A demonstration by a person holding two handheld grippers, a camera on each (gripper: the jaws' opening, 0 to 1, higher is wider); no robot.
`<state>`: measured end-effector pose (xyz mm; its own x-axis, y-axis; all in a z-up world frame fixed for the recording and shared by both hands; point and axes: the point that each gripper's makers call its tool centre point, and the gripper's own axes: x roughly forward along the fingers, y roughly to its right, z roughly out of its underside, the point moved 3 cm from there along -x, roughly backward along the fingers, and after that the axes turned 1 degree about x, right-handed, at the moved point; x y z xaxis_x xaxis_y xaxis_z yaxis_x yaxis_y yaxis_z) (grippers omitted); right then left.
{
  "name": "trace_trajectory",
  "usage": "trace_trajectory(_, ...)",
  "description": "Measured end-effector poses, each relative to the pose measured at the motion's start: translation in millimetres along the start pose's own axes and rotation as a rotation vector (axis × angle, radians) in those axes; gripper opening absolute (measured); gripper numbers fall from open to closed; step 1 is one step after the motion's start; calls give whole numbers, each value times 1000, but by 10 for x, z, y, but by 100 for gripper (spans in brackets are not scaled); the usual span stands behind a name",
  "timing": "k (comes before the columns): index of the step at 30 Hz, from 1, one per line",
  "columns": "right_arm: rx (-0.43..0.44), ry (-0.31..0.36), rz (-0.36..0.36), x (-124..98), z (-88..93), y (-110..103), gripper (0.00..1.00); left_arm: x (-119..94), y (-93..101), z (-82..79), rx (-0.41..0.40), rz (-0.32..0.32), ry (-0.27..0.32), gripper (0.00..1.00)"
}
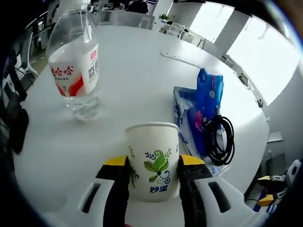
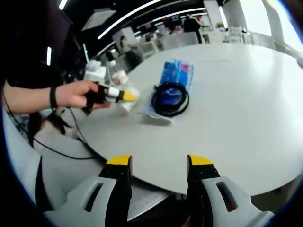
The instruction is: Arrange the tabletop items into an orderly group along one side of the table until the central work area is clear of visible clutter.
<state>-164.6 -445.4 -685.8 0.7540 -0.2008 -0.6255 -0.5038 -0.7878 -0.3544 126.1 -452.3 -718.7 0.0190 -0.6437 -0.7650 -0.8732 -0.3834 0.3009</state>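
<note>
Paper cup (image 1: 152, 161): we judge it light and crushable; hold gently mid-wall.
Left gripper (image 1: 154, 176): jaws clamp the cup, near the water bottle (image 1: 74, 64).
Right gripper (image 2: 158, 166): jaws apart, empty.

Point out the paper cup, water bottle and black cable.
paper cup (image 1: 154, 161), left gripper view, printed front wall.
water bottle (image 1: 75, 71), left gripper view, red-and-white label.
black cable (image 2: 170, 98), right gripper view, coil's left loop.

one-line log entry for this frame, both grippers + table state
left gripper: shut on paper cup | right gripper: open, holds nothing | water bottle: upright beyond cup | black cable: coiled on blue packet
</note>
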Motion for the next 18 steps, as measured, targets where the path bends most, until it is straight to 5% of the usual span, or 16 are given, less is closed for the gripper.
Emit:
trace_trajectory(12, -4, -5, -9, 36, 15, -45, 44, -235, -99, -49, 11, 22, 77, 39)
trace_trajectory(18, -21, -8, -28, 91, -6, -121, 44, -372, -21, -17, 90, 42, 119, 39)
